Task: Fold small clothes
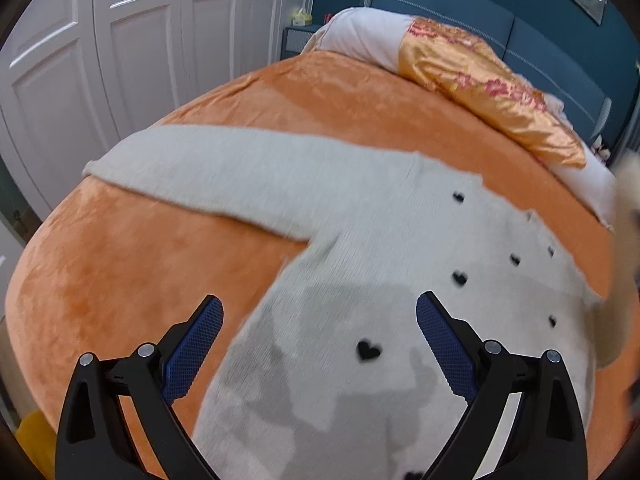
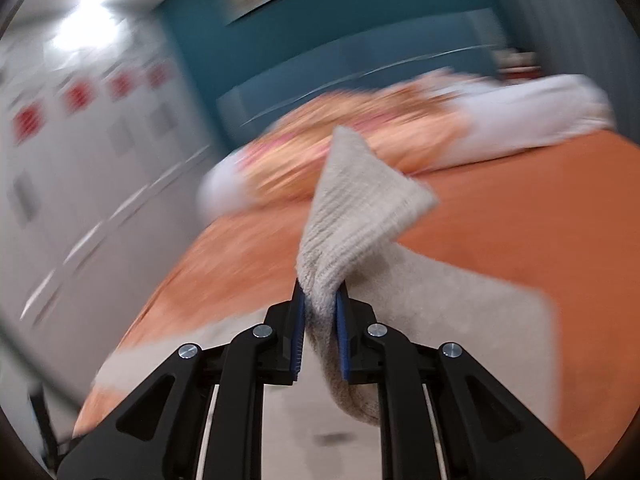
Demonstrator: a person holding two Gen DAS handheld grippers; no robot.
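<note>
Sweater (image 1: 360,240) lying flat on bed (image 1: 120,280), sleeve stretching leftward, left gripper (image 1: 320,320) gaping wide above it, right gripper (image 2: 320,308) pinching lifted cuff.

A bed (image 1: 120,280) carries everything here, covered by a plush orange blanket (image 1: 340,92) that spreads across its whole top. A pale grey knitted sweater (image 1: 360,248) with small black hearts lies flat on the blanket, one sleeve (image 1: 208,168) stretched out sideways toward the white wardrobe side. At the head end, against the blue headboard (image 1: 440,4), a white pillow (image 1: 360,36) rests on the blanket with an orange-gold flowered cloth (image 1: 488,84) draped over it. In the blurred right wrist view the same blanket (image 2: 520,208) shows beneath part of the sweater (image 2: 460,300).
</note>
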